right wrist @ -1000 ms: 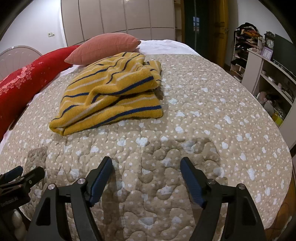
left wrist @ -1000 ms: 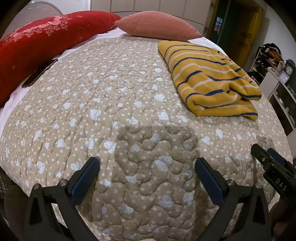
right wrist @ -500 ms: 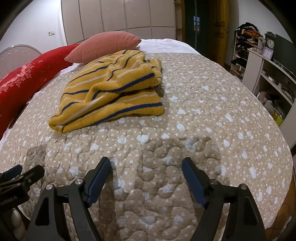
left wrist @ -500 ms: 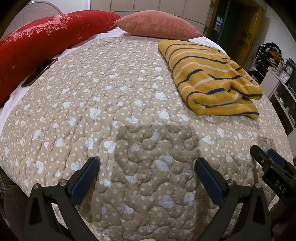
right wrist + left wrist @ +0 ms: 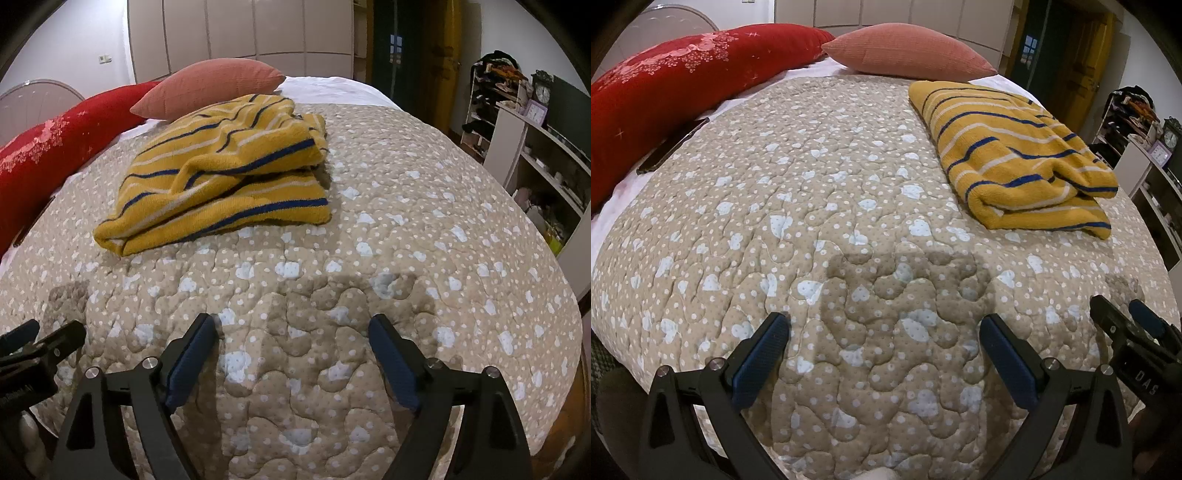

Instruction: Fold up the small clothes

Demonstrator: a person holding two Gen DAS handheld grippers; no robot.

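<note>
We are holding the left gripper (image 5: 884,341) apart, opening the empty right gripper (image 5: 291,341) — reaching for the striped garment's (image 5: 221,173) nearest corner.

Beige quilted bedspread (image 5: 798,229), white dots and pale-blue hearts, fills the view. Long red floral bolster (image 5: 676,85) at 10 o'clock; dark phone (image 5: 673,145) lying just beside it. Salmon pillow (image 5: 905,50) at 12. White shelving unit (image 5: 532,158) with clock (image 5: 543,92) at 2 o'clock.

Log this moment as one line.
left tongs open, empty | right tongs opening, empty | yellow blue-striped knitted garment folded on quilt, untouched
</note>
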